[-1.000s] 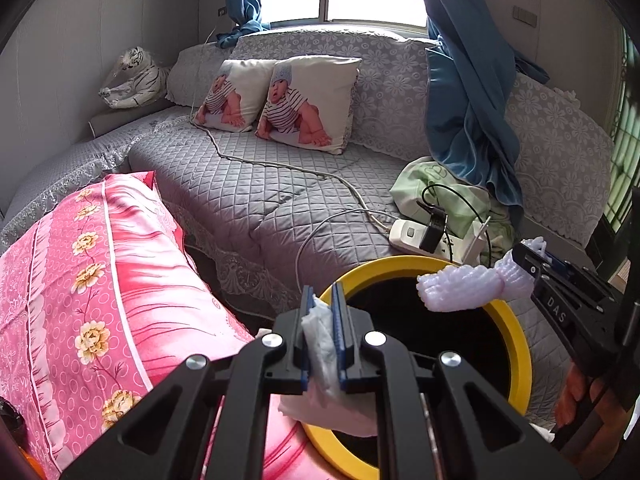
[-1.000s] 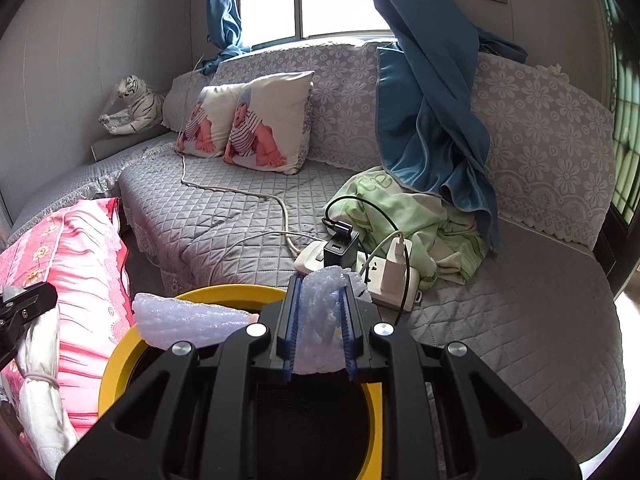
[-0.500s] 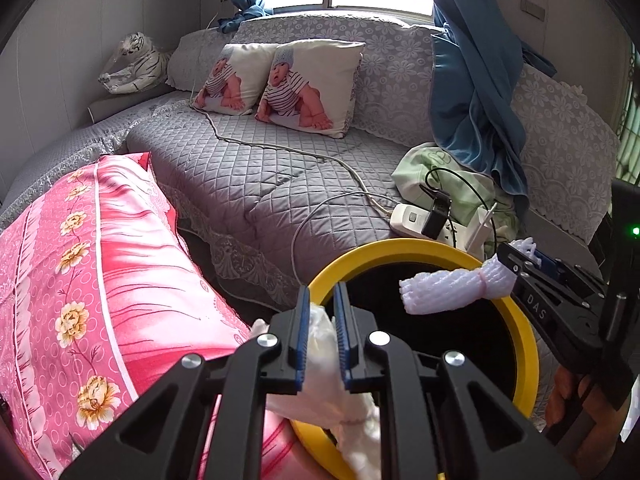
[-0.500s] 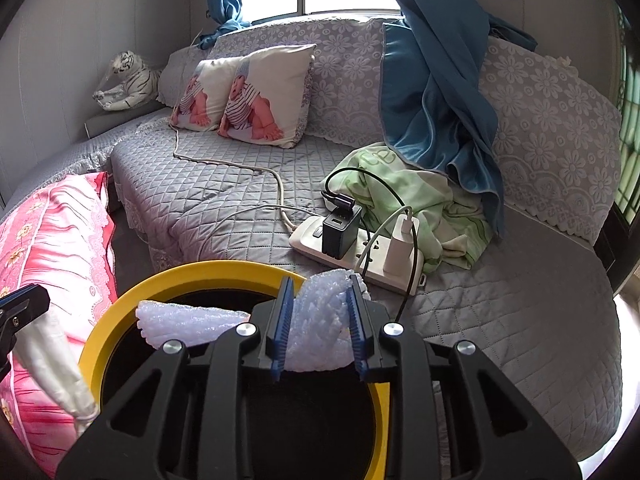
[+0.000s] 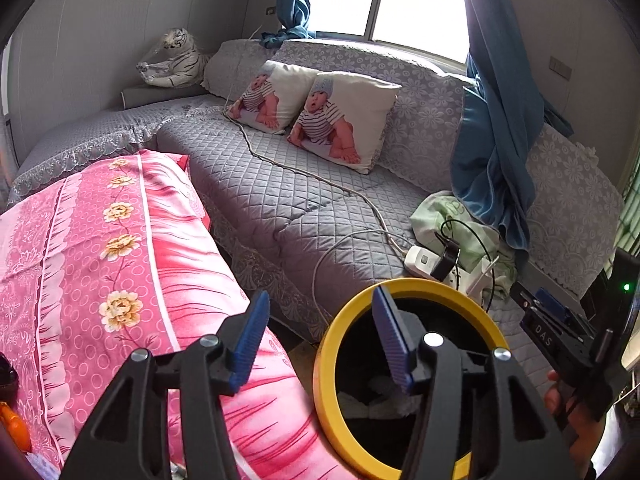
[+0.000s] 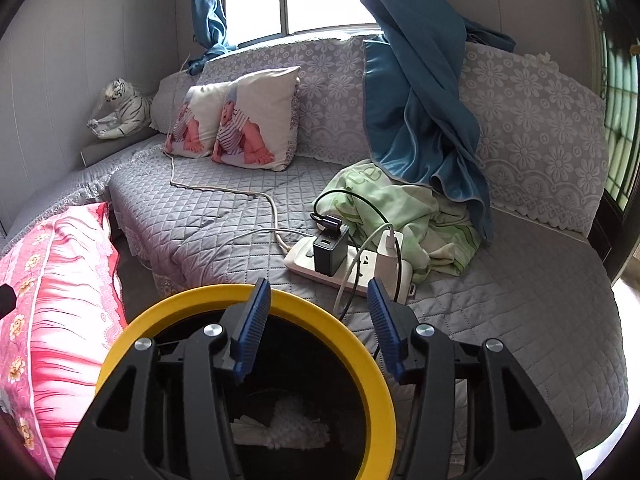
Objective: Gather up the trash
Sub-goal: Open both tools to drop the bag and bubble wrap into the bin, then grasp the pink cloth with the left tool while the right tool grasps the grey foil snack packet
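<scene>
White trash (image 6: 280,426), crumpled tissue and a knobbly foam wrap, lies at the bottom of a black bin with a yellow rim (image 6: 320,312), which stands on the floor just before a grey quilted sofa (image 6: 224,220). In the left wrist view the same trash (image 5: 380,396) shows as pale lumps deep inside the bin (image 5: 320,360).

The right gripper (image 6: 318,332) hangs over the bin's mouth, its blue-padded fingers spread wide and holding nothing. The left gripper (image 5: 320,340) is likewise spread and empty, one finger over the bin's rim, the other over a pink floral pillow (image 5: 120,280) just beside the bin. The right gripper (image 5: 556,328) also appears at the edge of the left view, held in a hand (image 5: 560,400).

On the sofa near the bin rests a white power strip (image 6: 348,268) with a black charger (image 6: 330,248) and a white plug (image 6: 388,256), touching a green cloth (image 6: 400,208). A blue curtain (image 6: 420,100) drapes onto the cloth. Two baby-print cushions (image 6: 244,120) lean on the backrest, and a toy tiger (image 6: 120,110) sits in the far corner.
</scene>
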The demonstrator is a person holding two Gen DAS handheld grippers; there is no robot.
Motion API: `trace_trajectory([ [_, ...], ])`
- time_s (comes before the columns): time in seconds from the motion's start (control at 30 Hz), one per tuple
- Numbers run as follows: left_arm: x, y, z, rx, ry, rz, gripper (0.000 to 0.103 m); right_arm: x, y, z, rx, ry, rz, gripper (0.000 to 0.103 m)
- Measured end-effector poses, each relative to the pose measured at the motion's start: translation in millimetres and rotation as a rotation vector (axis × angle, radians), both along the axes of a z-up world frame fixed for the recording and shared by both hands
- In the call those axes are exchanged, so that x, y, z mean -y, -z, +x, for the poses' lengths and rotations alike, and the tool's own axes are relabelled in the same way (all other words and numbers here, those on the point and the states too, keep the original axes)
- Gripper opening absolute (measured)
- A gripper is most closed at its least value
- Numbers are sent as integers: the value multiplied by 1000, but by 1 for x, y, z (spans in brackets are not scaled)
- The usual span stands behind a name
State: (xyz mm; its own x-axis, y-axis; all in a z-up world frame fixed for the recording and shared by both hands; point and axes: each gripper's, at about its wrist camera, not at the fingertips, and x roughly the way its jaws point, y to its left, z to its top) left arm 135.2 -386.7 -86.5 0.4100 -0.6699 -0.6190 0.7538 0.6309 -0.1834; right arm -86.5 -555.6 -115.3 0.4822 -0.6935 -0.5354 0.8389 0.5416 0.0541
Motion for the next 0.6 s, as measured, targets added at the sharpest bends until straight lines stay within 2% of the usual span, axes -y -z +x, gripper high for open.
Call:
trace_trajectory([
  [0.13, -45, -26, 7, -1, -53, -80, 51, -31, -18, 3, 68, -111, -17, 47],
  [0.33, -131, -69, 16, 77, -170, -178, 52, -86, -40, 28, 127, -307, -30, 48],
  [0.43, -176, -86, 21, 109, -231, -208, 60, -116, -47, 43, 138, -404, -38, 48],
  [0.6, -245, -101, 20, 196, -362, -192, 72, -158, -48, 71, 139, -555, -19, 49],
])
